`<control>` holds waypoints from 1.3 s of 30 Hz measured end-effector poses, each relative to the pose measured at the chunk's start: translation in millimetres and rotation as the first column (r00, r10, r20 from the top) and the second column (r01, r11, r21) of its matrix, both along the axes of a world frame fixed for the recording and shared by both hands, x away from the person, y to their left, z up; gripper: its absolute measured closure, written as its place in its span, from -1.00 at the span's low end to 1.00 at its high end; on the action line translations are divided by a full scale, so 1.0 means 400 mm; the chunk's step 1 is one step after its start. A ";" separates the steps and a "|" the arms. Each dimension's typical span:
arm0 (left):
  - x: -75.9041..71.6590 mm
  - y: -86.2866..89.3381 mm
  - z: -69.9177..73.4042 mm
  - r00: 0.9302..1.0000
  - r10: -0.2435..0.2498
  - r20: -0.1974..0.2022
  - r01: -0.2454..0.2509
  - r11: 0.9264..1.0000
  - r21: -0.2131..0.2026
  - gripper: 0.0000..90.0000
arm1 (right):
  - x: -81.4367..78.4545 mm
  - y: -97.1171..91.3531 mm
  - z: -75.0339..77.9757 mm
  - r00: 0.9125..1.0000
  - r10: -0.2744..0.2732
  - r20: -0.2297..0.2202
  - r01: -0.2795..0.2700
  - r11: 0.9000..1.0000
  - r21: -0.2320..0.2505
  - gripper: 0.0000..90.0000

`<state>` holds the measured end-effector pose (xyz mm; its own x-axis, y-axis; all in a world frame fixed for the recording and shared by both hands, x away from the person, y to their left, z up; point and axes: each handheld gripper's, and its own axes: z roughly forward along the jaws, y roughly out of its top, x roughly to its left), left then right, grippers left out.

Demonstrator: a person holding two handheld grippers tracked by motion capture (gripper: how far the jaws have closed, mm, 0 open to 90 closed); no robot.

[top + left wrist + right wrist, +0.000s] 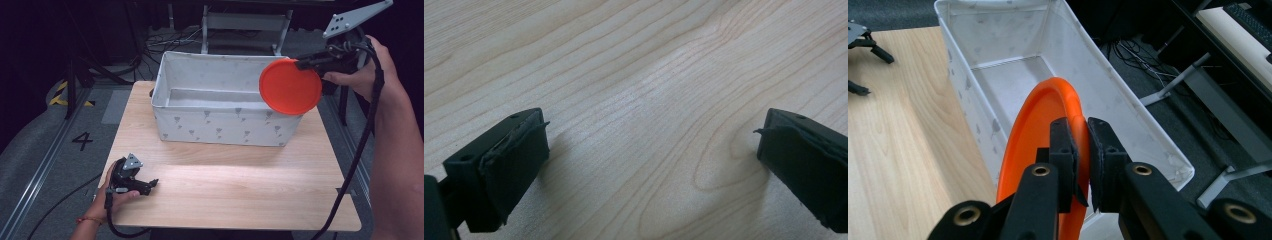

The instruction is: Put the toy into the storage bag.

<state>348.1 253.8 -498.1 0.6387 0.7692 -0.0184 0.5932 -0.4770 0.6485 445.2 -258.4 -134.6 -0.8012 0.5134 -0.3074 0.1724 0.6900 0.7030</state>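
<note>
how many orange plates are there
1. The orange plate is held on edge by its rim in the right tongs, above the right end of the white fabric bin. The bin's near floor is hidden, so more could lie there.

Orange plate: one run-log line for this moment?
right gripper: shut on orange plate, edge-gripped, above fabric bin right end | left gripper: open, on table

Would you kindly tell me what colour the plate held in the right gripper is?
The plate is plain orange, clearest in the high view.
</note>
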 end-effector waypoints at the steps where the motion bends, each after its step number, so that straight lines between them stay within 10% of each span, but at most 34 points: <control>1: 0.000 0.000 0.000 1.000 0.001 0.000 -0.001 1.000 -0.001 -0.99 | 0.000 0.000 0.000 1.000 0.000 0.000 0.000 1.000 0.000 0.83; 15: 0.000 0.000 0.000 1.000 -0.001 -0.003 0.001 1.000 -0.003 -0.99 | 0.119 0.030 -0.046 1.000 -0.002 -0.031 0.002 1.000 0.004 0.83; 39: -0.001 0.000 0.001 1.000 -0.001 -0.002 0.001 1.000 0.003 -0.99 | 0.213 0.024 -0.270 0.992 0.017 -0.127 -0.020 0.999 -0.026 0.83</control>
